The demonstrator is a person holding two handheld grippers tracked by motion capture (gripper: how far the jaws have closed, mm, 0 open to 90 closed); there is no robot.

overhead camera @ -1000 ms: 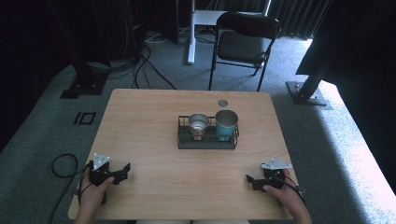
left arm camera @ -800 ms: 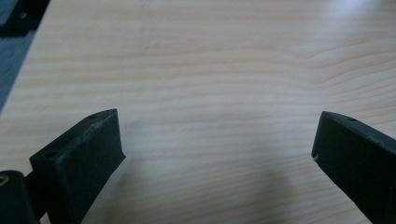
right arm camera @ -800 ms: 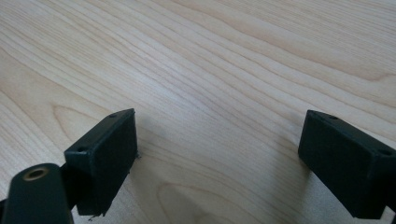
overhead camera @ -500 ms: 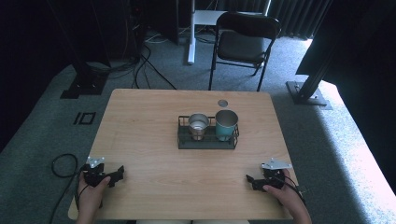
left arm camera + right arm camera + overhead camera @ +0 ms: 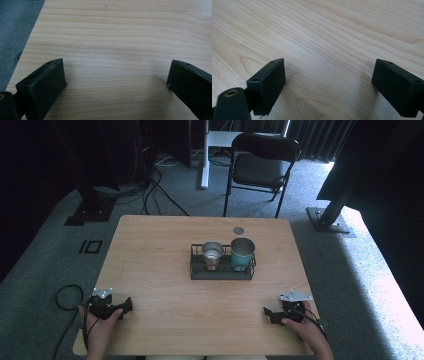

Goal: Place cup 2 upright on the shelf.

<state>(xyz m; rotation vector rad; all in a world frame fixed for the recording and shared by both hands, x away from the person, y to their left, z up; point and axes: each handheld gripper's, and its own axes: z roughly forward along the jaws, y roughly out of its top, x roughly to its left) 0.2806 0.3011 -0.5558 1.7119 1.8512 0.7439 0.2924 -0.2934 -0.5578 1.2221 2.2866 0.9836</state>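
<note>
On the wooden table (image 5: 160,245), a black wire rack (image 5: 222,271) at the middle holds a steel cup (image 5: 213,255) and, to its right, a taller teal cup (image 5: 242,253), both upright. A hand holds my left gripper (image 5: 127,306) low at the table's near left corner, jaws pointing right. In the left gripper view, the left gripper (image 5: 117,72) stands open over bare wood. A hand holds my right gripper (image 5: 267,312) at the near right corner, jaws pointing left. In the right gripper view, the right gripper (image 5: 328,72) is open too, with nothing between its jaws.
A round grommet hole (image 5: 238,230) sits near the table's far edge. Beyond the table stand a black folding chair (image 5: 262,165) and a white desk leg (image 5: 204,155). Cables lie on the grey carpet (image 5: 55,270) to the left.
</note>
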